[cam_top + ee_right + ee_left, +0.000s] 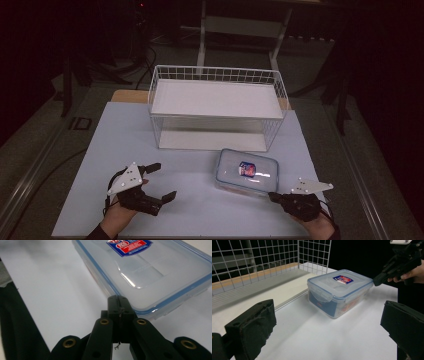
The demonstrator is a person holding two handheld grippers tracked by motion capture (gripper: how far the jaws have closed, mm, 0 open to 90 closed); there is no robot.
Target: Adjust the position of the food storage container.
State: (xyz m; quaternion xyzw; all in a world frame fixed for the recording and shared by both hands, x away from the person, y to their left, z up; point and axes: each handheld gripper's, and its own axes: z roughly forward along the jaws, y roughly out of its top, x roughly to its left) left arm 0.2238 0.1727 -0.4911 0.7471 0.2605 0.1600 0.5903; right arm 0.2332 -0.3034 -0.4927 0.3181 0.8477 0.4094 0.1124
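A clear plastic food box (246, 171) with a blue-rimmed snap lid and a red-and-blue label lies on the white table, in front of the wire basket. In the left gripper view the box (339, 291) sits ahead, beyond the wide-apart pads. My left gripper (162, 181) is open at the front left, well clear of the box. My right gripper (272, 196) is shut with nothing in it, its tip just short of the box's near right corner. The box lid (150, 267) lies right past the closed jaws (118, 305).
A white wire basket (218, 107) with a white shelf board stands at the back of the table (185, 200). Dark floor, cables and a stand's legs lie beyond the table.
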